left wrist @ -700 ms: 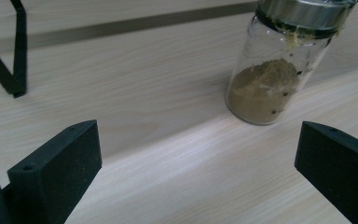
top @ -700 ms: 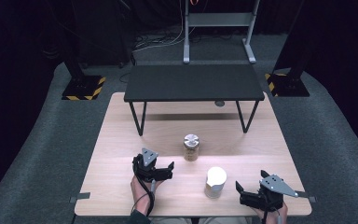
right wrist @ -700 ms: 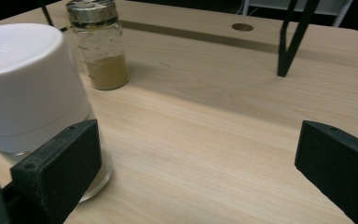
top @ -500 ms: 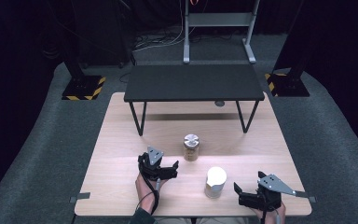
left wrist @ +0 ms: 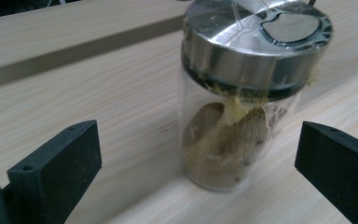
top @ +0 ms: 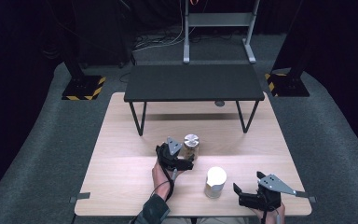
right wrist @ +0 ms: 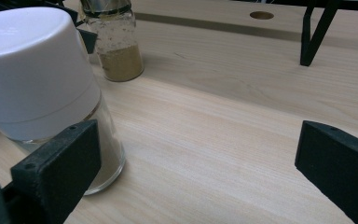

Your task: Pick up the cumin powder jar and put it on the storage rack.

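A glass spice jar [top: 191,145] with a metal lid and brown powder stands mid-table. My left gripper [top: 185,159] is right beside it, open. In the left gripper view the jar [left wrist: 233,135] stands close ahead between the spread jaws of that gripper [left wrist: 198,158], untouched. A jar with a white cap [top: 215,182] stands nearer the front edge. To its right, my right gripper [top: 238,196] is open and points toward it. In the right gripper view the white-capped jar [right wrist: 42,79] sits by the left jaw of the gripper [right wrist: 198,158], and the spice jar [right wrist: 116,46] stands behind it.
A low black table [top: 193,81] stands on the far half of the wooden table [top: 121,186], on thin legs [top: 137,119]. One leg [right wrist: 314,32] and a hole in the wood [right wrist: 261,15] show in the right gripper view. Bare wood lies at the left.
My left gripper has moved forward and to the right, up to the spice jar. The right gripper has barely shifted. Both jars stand where they were.
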Tool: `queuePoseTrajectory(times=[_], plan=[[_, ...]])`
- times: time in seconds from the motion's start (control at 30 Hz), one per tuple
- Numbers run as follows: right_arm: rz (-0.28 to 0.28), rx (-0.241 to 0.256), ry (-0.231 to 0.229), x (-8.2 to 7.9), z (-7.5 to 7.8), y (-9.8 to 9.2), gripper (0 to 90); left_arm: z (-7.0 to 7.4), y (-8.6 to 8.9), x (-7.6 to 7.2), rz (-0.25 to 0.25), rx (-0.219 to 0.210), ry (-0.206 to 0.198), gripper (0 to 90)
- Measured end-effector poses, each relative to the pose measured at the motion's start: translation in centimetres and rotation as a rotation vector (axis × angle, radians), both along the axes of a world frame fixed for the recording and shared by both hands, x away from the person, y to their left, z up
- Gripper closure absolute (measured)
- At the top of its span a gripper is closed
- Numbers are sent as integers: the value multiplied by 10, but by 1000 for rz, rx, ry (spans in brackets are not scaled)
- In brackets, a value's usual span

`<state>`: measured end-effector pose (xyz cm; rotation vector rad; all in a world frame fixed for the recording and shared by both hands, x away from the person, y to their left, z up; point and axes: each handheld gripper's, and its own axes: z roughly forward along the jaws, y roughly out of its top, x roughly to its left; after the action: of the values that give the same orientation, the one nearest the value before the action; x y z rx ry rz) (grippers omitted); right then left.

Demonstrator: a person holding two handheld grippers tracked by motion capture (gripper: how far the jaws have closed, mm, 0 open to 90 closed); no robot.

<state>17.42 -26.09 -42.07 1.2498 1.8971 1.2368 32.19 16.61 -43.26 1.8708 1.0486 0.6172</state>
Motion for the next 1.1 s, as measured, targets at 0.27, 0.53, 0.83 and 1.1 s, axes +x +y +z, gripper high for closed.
queuePoseTrajectory(times=[0.27, 0.53, 0.83, 1.1], plan=[[12, 3, -5, 0, -1, -1, 0, -16, -7, 19, -37, -34, -3, 0], [14, 1, 0, 1, -1, -2, 0, -18, -12, 25, -67, -42, -22, 0], [18, 3, 14, 2, 0, -5, 0, -18, -9, 33, -111, -71, -21, 283], [17, 4, 13, 2, 0, -6, 0, -23, -7, 30, -113, -68, -48, 304]])
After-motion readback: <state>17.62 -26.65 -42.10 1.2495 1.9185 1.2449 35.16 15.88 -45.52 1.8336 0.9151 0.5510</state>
